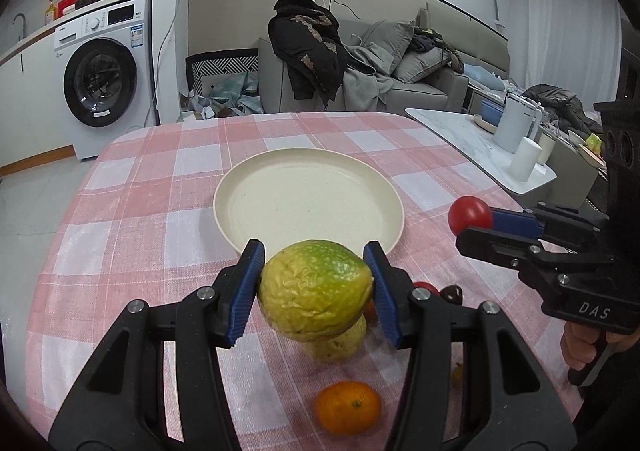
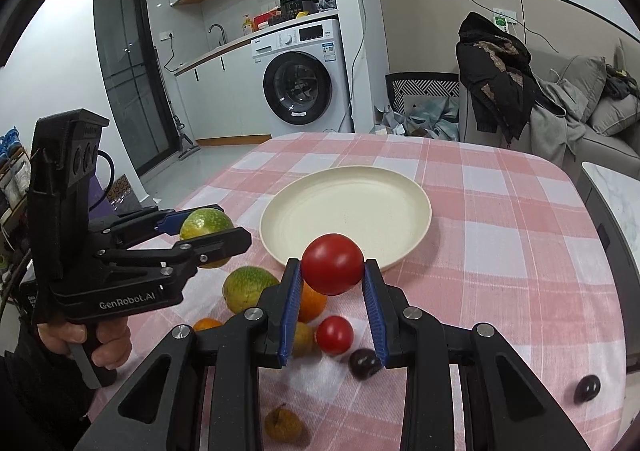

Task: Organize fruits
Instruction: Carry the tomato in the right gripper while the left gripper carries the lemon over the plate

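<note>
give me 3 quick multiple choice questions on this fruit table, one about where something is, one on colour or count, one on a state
1. Where is the yellow-green fruit that the left gripper carries?
A. lying on the plate
B. lifted above the tablecloth, near the plate's rim
C. on the sofa

2. What colour is the plate?
A. blue
B. black
C. cream

3. What is the state of the right gripper?
A. shut on a red tomato
B. open and empty
C. shut on an orange

Key: 1 B, the fruit hangs between the blue pads with a second fruit on the cloth below it. 2 C, both views show a pale cream dish with nothing on it. 3 A, the tomato sits pinched between the pads.
</note>
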The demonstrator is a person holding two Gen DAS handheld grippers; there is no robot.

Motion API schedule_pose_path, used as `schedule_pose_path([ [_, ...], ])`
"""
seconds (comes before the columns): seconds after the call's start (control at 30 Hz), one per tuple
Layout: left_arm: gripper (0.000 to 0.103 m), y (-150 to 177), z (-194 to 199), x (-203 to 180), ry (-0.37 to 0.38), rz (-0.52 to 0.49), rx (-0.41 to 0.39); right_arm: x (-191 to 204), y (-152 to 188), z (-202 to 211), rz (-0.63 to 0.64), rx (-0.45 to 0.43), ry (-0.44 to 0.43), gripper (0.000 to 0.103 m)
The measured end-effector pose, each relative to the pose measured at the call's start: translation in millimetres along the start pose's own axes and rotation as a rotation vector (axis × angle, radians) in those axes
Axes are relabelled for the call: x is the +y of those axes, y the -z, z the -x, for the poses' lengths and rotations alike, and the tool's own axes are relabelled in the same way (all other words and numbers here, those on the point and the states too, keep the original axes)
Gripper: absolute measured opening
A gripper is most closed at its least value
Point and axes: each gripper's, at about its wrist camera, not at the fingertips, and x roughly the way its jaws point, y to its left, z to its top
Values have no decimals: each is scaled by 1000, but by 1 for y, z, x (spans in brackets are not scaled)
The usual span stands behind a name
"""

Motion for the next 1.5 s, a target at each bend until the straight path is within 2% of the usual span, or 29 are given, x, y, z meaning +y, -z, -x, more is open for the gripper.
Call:
schedule_pose_path([
  [0.3,49,-14,-27,10,-20,13,-1,-4,-13,-15,-5,-8,11,31],
  [0.63,49,-24,-51,21,-27,31,14,-15,-22,-35,-85,-25,16,31],
  [1.07,49,-31,-81,25,-42,26,33,-25,-19,-56,-123,28,36,31],
  [1.5,49,-25,-108,26,-48,19,93,-29,-16,-67,-129,64,42,31],
])
